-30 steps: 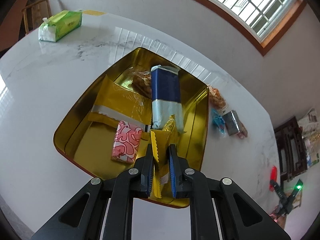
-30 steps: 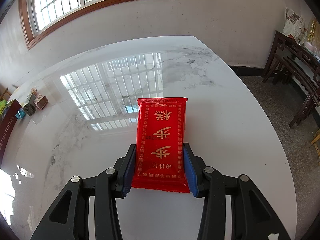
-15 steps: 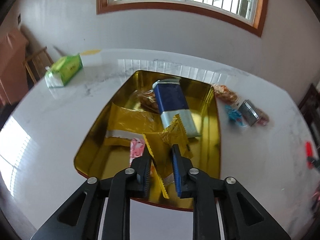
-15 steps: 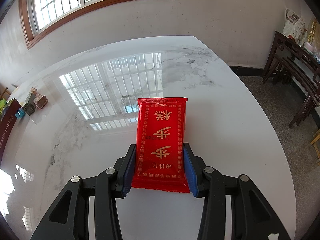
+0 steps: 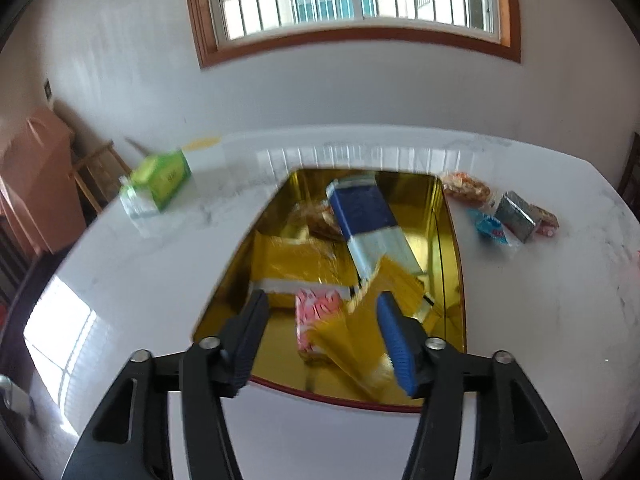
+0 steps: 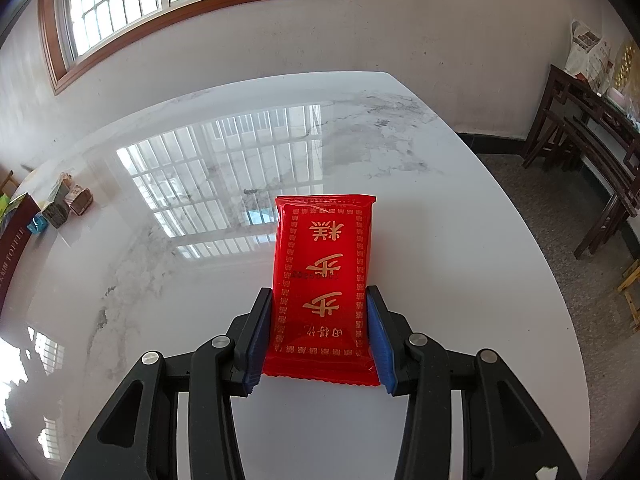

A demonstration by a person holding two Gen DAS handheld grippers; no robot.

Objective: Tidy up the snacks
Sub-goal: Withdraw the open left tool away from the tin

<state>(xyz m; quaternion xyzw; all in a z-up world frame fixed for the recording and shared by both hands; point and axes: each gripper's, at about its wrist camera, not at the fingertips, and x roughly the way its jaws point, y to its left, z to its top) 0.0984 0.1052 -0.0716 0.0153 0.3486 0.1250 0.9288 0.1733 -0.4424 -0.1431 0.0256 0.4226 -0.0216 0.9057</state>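
A gold tin tray on the white marble table holds several snacks: a blue-and-white pack, gold packets, and a pink patterned packet. My left gripper is open above the tray's near end; a yellow packet lies loose between its fingers, blurred. My right gripper is shut on a red snack packet with gold characters, just above the table.
Loose snacks lie on the table right of the tray, also in the right wrist view. A green tissue pack sits at the far left. Dark wooden chairs stand beyond the table's right edge.
My left gripper has opened and let go of the yellow packet, which dropped into the tray, and has tilted up and back. The right gripper and red packet have not moved.
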